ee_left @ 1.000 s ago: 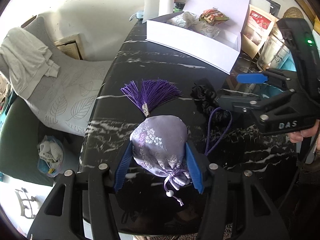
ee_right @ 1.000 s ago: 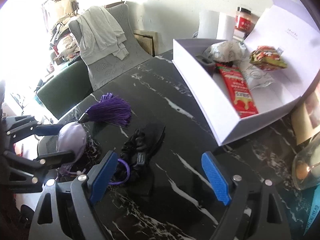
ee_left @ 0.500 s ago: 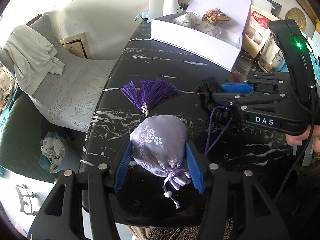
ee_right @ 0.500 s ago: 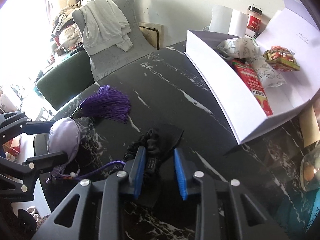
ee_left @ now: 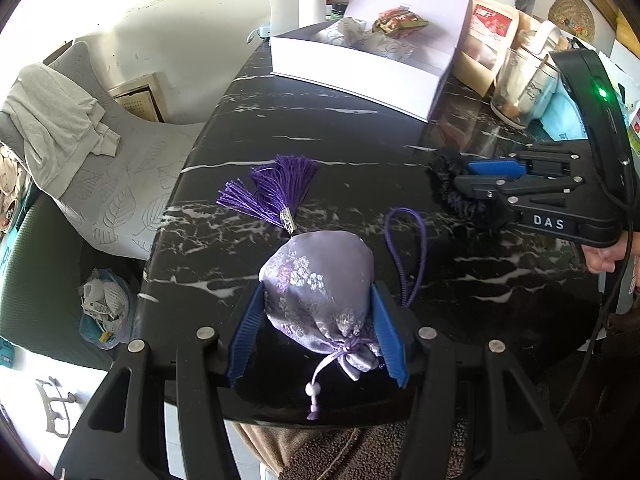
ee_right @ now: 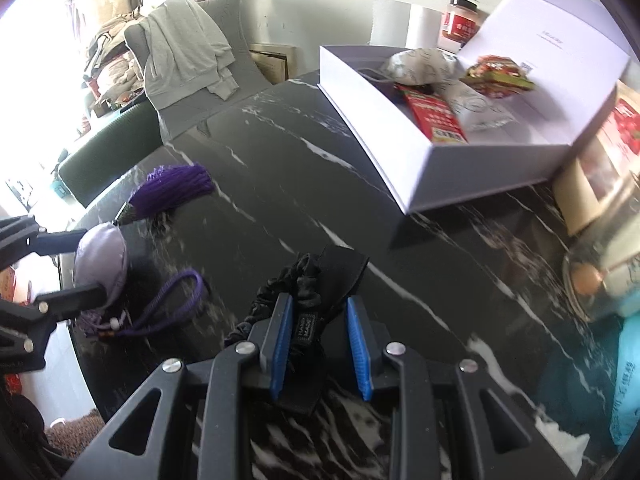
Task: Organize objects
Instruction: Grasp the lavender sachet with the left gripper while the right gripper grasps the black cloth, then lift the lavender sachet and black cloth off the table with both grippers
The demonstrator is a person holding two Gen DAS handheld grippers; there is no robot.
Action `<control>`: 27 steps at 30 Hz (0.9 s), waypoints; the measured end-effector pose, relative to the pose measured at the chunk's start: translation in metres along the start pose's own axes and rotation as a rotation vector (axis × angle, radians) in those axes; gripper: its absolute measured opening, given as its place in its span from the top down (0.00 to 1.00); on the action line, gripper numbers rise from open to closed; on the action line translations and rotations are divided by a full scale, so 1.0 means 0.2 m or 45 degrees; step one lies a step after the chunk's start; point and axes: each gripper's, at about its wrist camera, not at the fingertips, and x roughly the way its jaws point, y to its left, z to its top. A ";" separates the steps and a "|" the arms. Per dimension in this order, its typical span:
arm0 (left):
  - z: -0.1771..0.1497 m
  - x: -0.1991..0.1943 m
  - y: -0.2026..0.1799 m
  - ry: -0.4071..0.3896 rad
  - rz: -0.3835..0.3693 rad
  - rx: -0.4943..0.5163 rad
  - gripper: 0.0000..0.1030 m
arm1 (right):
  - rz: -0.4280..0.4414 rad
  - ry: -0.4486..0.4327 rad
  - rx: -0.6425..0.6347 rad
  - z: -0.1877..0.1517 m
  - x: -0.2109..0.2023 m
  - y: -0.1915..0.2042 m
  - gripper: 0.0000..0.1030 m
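Now, left wrist view: left gripper [ee_left: 316,334] clenched on lilac pouch [ee_left: 320,284], blue pads pressed against both sides; pouch low over near edge of black marble table [ee_left: 352,128], contact with the top not clear
Tassel: purple tassel [ee_left: 276,194] fanned out on the table just beyond the pouch, joined at a small silver cap
Cord: purple loop [ee_left: 404,252] lying on the table to the right of the pouch
Across the table: right gripper [ee_left: 460,182] seen side-on, jaws nearly together on black scrunchie [ee_left: 452,190]
Right wrist view: right gripper [ee_right: 320,340] grasping black scrunchie [ee_right: 308,296], a labelled strip pinched between the blue pads; whether lifted or resting, cannot tell
Box: open white box [ee_right: 420,148] well beyond, far right of the table, already holding a red packet [ee_right: 434,118], a snack bag and white wrapping
Risk, pouch: tassel and cord trailing free, likely to drag or snag on the table edge if lifted quickly
Risk, scrunchie: soft fabric held by only a small part, likely to slip out on the way to the box
Risk, both tools: close together, a crossed path could tangle cord with scrunchie
Only in left view: pads squeezing the pouch, drawstring bead hanging off the front
Only in right view: inside of the box, free floor space for both things
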 end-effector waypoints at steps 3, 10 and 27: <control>-0.01 -0.01 -0.05 -0.001 -0.012 0.018 0.49 | -0.006 0.007 -0.017 -0.06 -0.04 0.00 0.74; -0.04 -0.02 -0.17 -0.006 -0.049 0.050 0.49 | 0.003 -0.003 -0.051 -0.19 -0.12 0.01 0.74; -0.10 0.02 -0.37 -0.016 0.038 0.184 0.17 | 0.036 -0.148 -0.068 -0.28 -0.24 0.05 0.35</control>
